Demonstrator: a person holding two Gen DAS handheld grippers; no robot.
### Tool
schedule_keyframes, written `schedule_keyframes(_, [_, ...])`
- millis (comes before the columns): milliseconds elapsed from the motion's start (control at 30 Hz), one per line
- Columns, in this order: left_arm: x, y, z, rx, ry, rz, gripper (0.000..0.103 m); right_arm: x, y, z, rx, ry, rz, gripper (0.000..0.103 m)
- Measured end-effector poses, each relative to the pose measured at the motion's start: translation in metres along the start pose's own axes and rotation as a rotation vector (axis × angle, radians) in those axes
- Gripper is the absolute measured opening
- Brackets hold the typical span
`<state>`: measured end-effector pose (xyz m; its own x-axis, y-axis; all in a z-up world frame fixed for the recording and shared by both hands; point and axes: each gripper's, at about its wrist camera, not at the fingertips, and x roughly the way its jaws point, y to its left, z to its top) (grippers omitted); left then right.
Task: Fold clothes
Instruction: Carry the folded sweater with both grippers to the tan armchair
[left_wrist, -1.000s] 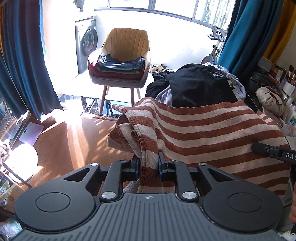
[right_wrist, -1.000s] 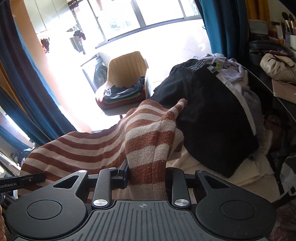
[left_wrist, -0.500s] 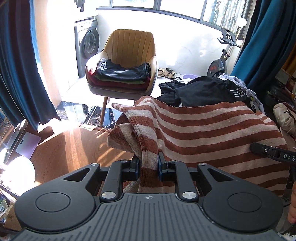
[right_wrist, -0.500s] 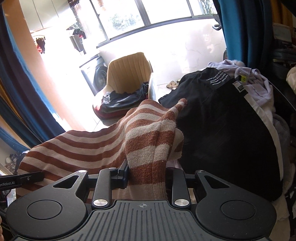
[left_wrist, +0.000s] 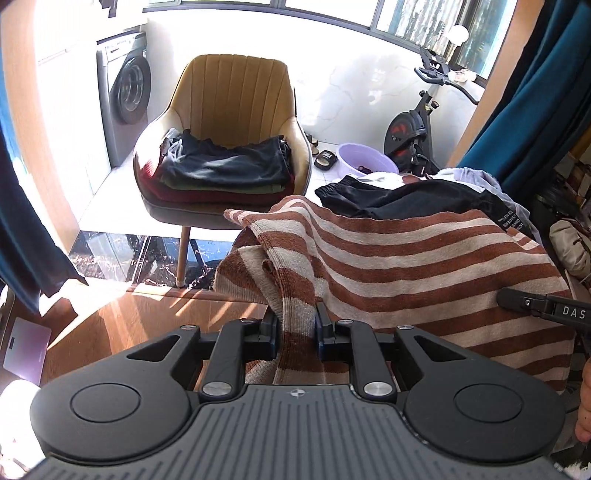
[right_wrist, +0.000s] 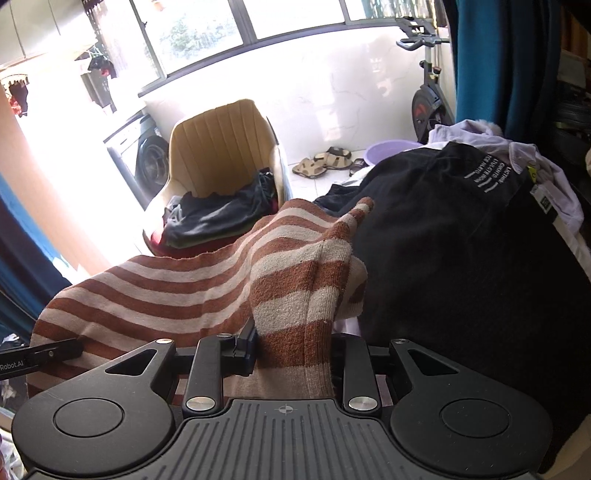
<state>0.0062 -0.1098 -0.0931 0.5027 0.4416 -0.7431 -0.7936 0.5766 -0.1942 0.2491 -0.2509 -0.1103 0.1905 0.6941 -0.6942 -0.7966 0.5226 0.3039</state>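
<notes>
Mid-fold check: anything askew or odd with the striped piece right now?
Slightly. The striped knit hangs stretched between both tongs, left and right, but its far corner flops loosely toward the black clothes pile, and fabric bunches at each grip. No damage visible.

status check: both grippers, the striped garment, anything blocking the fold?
Left gripper shut on striped sweater. Right gripper shut on same sweater, which is held up, spread between them. Black garment pile heaped just beyond; folded stack on chair.
</notes>
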Motion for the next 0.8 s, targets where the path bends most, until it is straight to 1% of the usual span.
schedule_keyframes(100, [0.014,0.032,0.034,0.050,-0.018,-0.013,0.019,0.026,0.036,0.023,0.033,-0.029,-0.015,0.024])
schedule_keyframes(167, [0.026,0.047,0.051,0.076,-0.024,-0.020,0.019,0.041,0.055,0.036,0.039,-0.050,-0.025,0.024])
schedule_keyframes(300, [0.048,0.070,0.072,0.065,-0.011,-0.045,0.018,0.068,0.076,0.052,0.041,-0.044,-0.046,0.024])
schedule_keyframes(400, [0.071,0.082,0.084,0.047,0.022,-0.060,0.019,0.087,0.080,0.060,0.047,-0.036,-0.068,0.024])
schedule_keyframes(567, [0.114,0.093,0.113,0.032,0.080,-0.091,0.018,0.130,0.071,0.076,0.061,0.004,-0.090,0.024])
schedule_keyframes(633, [0.133,0.094,0.130,0.029,0.087,-0.078,0.018,0.155,0.065,0.087,0.077,0.025,-0.080,0.024])
schedule_keyframes(700, [0.155,0.098,0.152,0.000,0.104,-0.064,0.018,0.181,0.060,0.104,0.087,0.039,-0.063,0.024])
schedule_keyframes(800, [0.189,0.099,0.186,-0.024,0.137,-0.039,0.018,0.219,0.056,0.140,0.077,0.045,-0.037,0.024])
